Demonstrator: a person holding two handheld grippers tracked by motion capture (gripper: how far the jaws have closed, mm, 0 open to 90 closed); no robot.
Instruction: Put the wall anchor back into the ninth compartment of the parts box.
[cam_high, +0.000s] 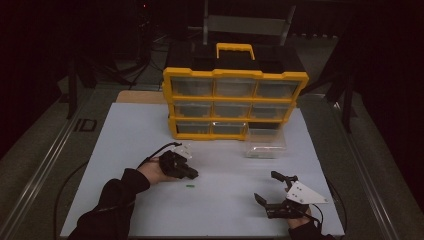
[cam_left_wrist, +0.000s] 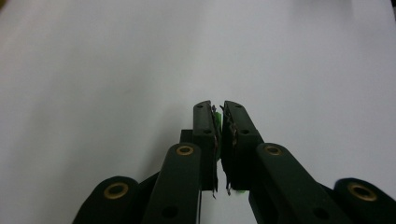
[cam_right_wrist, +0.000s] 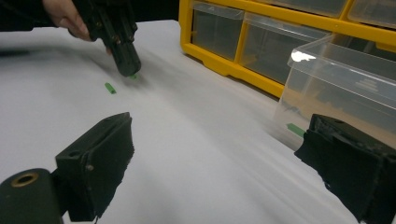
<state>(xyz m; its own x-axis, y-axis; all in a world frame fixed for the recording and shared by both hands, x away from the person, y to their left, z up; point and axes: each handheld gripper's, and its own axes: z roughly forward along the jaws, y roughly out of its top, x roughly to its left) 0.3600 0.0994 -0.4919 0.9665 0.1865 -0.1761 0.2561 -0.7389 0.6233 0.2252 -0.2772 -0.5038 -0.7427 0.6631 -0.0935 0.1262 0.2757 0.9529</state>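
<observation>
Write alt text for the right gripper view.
The right gripper stands open above the white table. Beyond it, the left gripper is shut at a green piece, another green piece beside it. A clear drawer fronts the yellow organizer.

One yellow organizer with nine drawer slots, one clear drawer out, and three small green pieces.

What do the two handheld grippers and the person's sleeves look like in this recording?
Both grippers are black. The left gripper and right gripper each carry a pale grey three-cornered plate and trail a thin black cable. Brass-coloured rivets mark the jaw links, and the pads look dark and rough. The left sleeve is black.
</observation>
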